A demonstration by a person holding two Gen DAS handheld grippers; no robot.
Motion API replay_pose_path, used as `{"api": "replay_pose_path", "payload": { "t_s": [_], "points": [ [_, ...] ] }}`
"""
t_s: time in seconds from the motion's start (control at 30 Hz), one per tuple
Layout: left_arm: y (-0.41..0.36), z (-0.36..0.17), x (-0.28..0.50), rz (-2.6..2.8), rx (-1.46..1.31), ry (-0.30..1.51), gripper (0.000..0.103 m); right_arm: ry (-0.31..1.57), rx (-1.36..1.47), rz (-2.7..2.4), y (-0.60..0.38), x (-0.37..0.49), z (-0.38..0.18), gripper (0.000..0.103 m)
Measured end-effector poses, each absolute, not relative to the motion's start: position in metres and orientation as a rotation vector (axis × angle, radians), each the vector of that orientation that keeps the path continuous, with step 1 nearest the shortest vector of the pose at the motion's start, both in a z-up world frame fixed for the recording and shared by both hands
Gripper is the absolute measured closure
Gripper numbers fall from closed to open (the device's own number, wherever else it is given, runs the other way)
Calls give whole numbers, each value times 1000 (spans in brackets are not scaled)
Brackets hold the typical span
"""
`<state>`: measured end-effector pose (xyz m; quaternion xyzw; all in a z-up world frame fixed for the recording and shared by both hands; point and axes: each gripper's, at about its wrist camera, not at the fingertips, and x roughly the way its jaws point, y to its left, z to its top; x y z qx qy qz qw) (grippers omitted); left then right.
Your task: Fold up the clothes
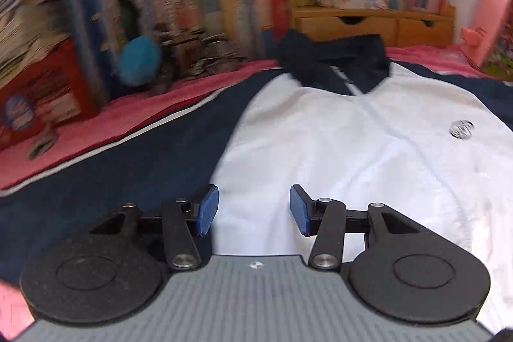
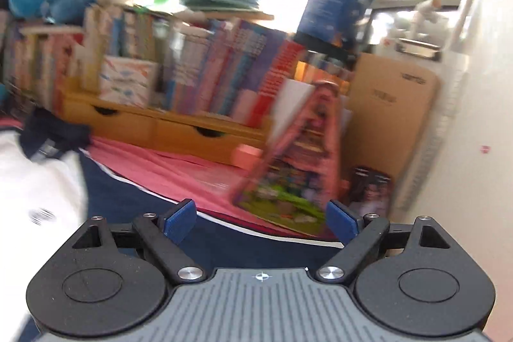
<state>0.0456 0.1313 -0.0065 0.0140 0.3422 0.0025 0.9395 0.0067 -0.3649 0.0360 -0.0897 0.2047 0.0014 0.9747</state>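
One jacket [image 1: 336, 130], white front with navy sleeves and collar, lies spread flat on the pink cloth [image 1: 134, 120] over the desk, zip side up. I have two grippers: my left gripper [image 1: 254, 209] hangs over the white front beside the navy sleeve [image 1: 128, 169], fingers parted and empty; my right gripper [image 2: 261, 221] hangs over the other sleeve [image 2: 224, 242], fingers wider still, also empty. My worry: pinching both layers, or the pink cloth too (it lies right under the sleeve edge), would drag everything. Both views are blurred, so aim may slip.
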Motion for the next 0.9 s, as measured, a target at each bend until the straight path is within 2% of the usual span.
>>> {"api": "replay_pose_path", "payload": {
  "t_s": [0.1, 0.13, 0.23, 0.3, 0.47, 0.6, 0.63, 0.67, 0.7, 0.73, 0.8, 0.9],
  "points": [
    [205, 2, 18, 160, -194, 649, 55, 443, -83, 260, -302, 15, 49, 10],
    [227, 5, 8, 222, -244, 627, 50, 463, -59, 339, -278, 21, 51, 10],
    [285, 8, -16, 428, -323, 552, 47, 528, -58, 491, -205, 41, 46, 10],
    [321, 7, -23, 515, -369, 528, 39, 565, -108, 540, -157, 53, 37, 10],
    [393, -3, -8, 688, -435, 518, 35, 724, -129, 665, -62, 66, 8, 10],
    [434, -21, 14, 791, -546, 520, 34, 741, -167, 663, -27, 69, -7, 10],
    [443, -27, 19, 803, -579, 519, 38, 745, -177, 662, -18, 70, -11, 10],
    [449, -30, 22, 810, -592, 514, 49, 749, -187, 662, -9, 70, -15, 10],
    [453, -31, 26, 821, -580, 505, 66, 753, -196, 661, -1, 71, -18, 10],
    [456, -31, 29, 819, -578, 496, 94, 750, -201, 646, 5, 73, -22, 10],
    [458, -17, 27, 803, -533, 421, 94, 711, -206, 570, 6, 79, -27, 10],
    [454, 11, 29, 837, -301, 316, 94, 677, -175, 483, 2, 95, -31, 10]
  ]
}}
